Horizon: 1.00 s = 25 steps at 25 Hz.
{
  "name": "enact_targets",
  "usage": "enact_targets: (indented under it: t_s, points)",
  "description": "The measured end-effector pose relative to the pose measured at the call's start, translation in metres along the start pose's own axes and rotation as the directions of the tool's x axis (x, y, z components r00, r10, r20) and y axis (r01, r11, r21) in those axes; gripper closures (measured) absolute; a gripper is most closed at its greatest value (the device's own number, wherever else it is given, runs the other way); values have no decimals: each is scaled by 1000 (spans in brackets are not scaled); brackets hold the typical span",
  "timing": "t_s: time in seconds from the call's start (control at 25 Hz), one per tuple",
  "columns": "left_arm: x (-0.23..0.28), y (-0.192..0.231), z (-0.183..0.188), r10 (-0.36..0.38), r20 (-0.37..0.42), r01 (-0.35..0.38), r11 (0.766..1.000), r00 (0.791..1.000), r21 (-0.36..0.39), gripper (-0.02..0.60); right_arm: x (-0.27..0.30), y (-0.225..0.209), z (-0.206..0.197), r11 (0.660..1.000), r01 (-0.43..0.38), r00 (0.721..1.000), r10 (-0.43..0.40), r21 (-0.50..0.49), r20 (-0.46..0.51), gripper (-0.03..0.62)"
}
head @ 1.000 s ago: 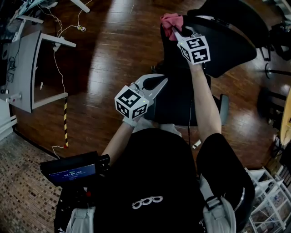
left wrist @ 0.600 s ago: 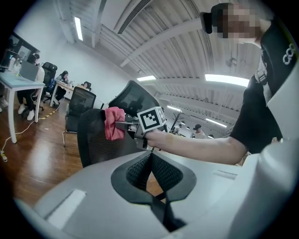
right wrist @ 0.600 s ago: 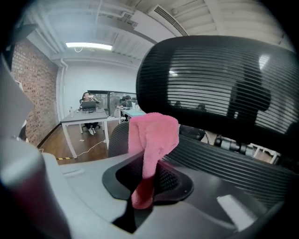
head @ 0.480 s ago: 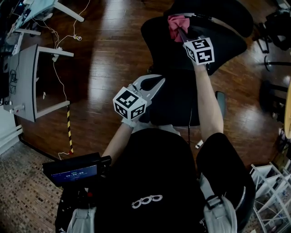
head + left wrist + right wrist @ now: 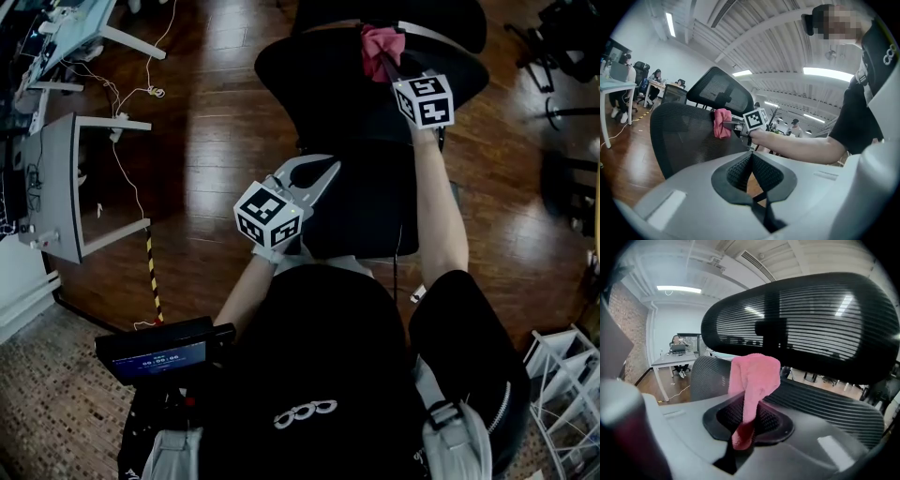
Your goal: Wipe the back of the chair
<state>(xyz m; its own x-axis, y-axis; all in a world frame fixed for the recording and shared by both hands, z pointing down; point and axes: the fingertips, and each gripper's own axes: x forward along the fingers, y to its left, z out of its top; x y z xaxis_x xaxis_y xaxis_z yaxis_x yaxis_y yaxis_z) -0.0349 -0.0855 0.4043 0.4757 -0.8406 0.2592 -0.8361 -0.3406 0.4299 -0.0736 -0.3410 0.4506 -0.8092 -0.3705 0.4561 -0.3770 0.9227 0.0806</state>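
One chair (image 5: 319, 84), one pink cloth (image 5: 380, 42), two grippers. Right gripper (image 5: 385, 62) is clamped on the cloth, which sticks out at its 12 o'clock, pressed on the upper chair back below the headrest. Left gripper (image 5: 328, 171) has jaws together, nothing between them, at the cloth's 7 o'clock, well apart.

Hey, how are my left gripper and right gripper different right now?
The right gripper is shut on a pink cloth; the left gripper is shut on nothing. The right gripper reaches out to the chair back, cloth against it; the left gripper sits nearer the person, clear of it. Both have jaws together.
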Motion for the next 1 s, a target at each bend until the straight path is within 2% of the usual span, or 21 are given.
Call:
enact_targets:
  t_s: [0.68,1.0]
  points:
    - [48,-39,-2,-27,-58,29,999,998,33,591,-69,-105,-44,987,131,991,-133,93,13,552]
    - [57,-53,-5,-43,-73,47,998,996,44,591,-95,-139,-61,974,192,981,-193,120,1,551]
